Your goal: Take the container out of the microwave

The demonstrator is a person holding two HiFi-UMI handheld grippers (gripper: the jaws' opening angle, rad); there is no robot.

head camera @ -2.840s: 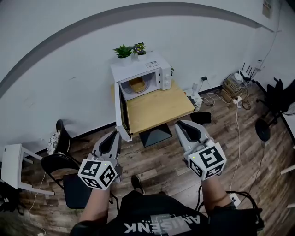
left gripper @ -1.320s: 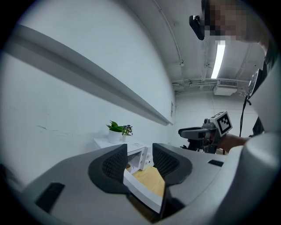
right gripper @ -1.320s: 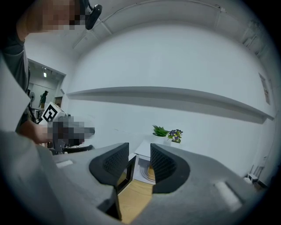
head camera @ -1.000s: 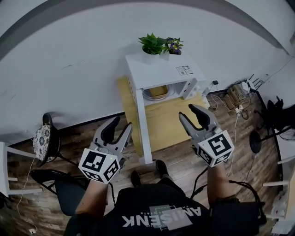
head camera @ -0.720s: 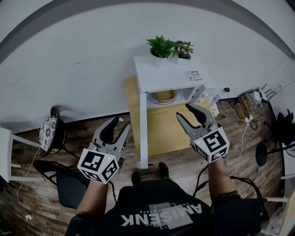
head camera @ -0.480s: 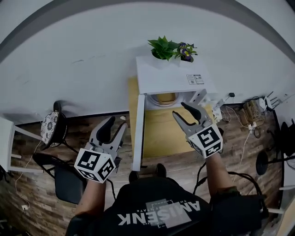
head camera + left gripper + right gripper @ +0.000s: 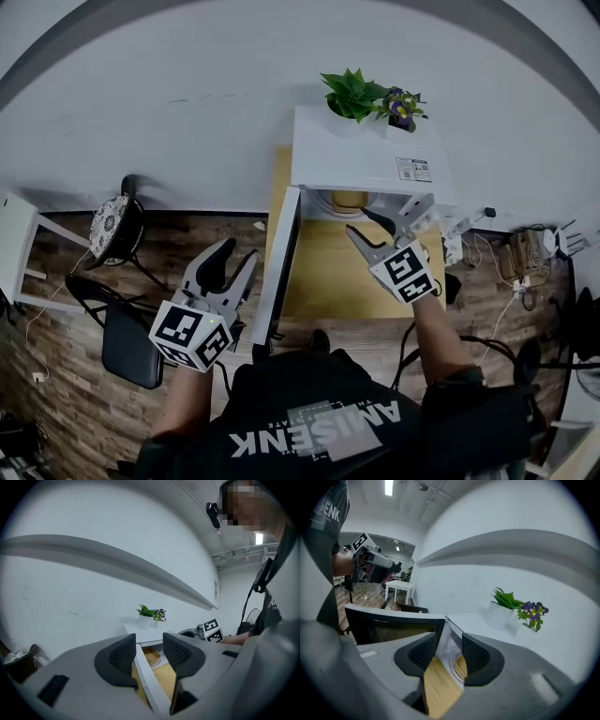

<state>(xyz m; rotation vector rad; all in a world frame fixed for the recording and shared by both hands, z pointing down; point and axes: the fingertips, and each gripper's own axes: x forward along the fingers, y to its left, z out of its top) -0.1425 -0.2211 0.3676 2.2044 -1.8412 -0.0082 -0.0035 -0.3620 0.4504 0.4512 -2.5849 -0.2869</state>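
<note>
A white microwave [image 7: 370, 161] stands on a small wooden table [image 7: 328, 267], its door [image 7: 281, 267] swung open to the left. Inside, a tan container [image 7: 349, 199] rests on the turntable; it also shows in the left gripper view, container [image 7: 152, 656], and in the right gripper view, container [image 7: 462, 666]. My right gripper [image 7: 367, 226] is open and empty, just in front of the microwave's opening and short of the container. My left gripper [image 7: 239, 253] is open and empty, lower down, left of the door's outer edge.
A green plant [image 7: 354, 94] and a small flower pot [image 7: 401, 105] sit on top of the microwave. Black chairs [image 7: 117, 319] and a round patterned stool [image 7: 111, 220] stand at the left. Cables [image 7: 525, 253] lie on the wooden floor at the right.
I have come much closer to the microwave. The right gripper has moved forward up to the opening. The left gripper has stayed low beside the open door.
</note>
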